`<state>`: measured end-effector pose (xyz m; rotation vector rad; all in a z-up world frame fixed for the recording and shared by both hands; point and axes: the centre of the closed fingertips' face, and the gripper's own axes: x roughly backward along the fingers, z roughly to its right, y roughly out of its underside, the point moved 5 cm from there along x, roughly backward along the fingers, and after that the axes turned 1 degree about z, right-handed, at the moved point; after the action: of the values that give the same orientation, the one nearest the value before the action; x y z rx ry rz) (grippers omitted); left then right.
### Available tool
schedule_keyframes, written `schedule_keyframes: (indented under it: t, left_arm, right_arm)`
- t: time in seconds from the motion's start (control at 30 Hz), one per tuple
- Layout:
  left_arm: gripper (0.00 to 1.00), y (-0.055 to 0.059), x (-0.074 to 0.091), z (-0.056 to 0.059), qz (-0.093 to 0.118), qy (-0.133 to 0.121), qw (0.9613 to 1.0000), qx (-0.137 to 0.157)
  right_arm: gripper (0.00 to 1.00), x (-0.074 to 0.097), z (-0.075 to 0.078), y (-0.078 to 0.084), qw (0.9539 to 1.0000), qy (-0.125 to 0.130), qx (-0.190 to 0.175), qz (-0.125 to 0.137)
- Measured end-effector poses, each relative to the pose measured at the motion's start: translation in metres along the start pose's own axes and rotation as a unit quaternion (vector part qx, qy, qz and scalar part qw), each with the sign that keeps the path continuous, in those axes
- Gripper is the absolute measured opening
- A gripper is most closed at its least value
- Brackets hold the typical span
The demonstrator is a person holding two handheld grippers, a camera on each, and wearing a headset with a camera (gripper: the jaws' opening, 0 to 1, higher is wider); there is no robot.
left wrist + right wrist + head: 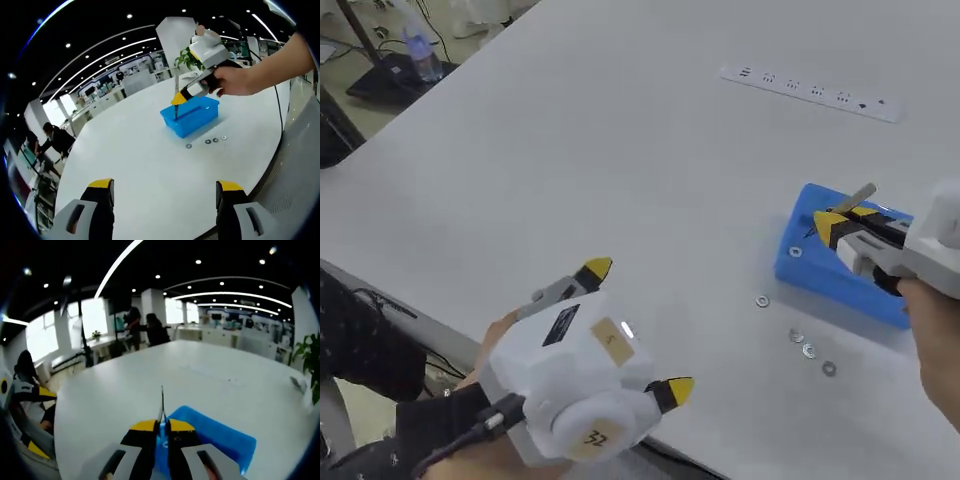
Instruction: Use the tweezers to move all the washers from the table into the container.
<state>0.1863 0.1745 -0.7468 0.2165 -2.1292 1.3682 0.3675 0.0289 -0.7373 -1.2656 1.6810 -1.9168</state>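
Right gripper [835, 222]: centre right, jaws clamped on tweezers [162, 402] over blue container [820, 275].
Tweezers: tips look pressed together; holding a washer, cannot tell.
Left gripper [638, 327]: lower left, jaws spread, empty.
Washers [796, 336]: four on table [620, 150], lower right, beside container.
Risk: flat washer likely slips if tips skid or squeeze eases.

Left gripper [638, 328] spread, right gripper [840, 222] clamped

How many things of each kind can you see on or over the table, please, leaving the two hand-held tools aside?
Washers on the table: 4
Container: 1
Tweezers: 1
Power strip: 1
Total: 7
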Motion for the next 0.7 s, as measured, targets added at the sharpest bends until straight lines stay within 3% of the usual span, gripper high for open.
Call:
schedule_keyframes:
  t: [0.17,0.33,0.5,0.7]
  left_arm:
    - [0.89,-0.002,0.000,0.003,0.008,0.021,0.9997,0.007]
    - [0.88,-0.002,-0.001,0.011,0.005,0.042,0.9991,0.001]
    - [0.88,-0.003,-0.002,0.011,0.006,0.038,0.9992,-0.004]
    - [0.87,-0.004,-0.001,0.004,0.007,0.007,0.9999,0.002]
  right_arm:
    - [0.04,0.022,-0.020,-0.011,0.9997,0.010,0.001,0.021]
    - [0.04,0.032,-0.038,-0.004,0.9998,0.009,-0.003,0.018]
    - [0.04,0.028,-0.040,0.012,0.9998,-0.011,-0.014,0.003]
    - [0.04,0.019,-0.041,0.030,0.9991,-0.035,-0.022,-0.012]
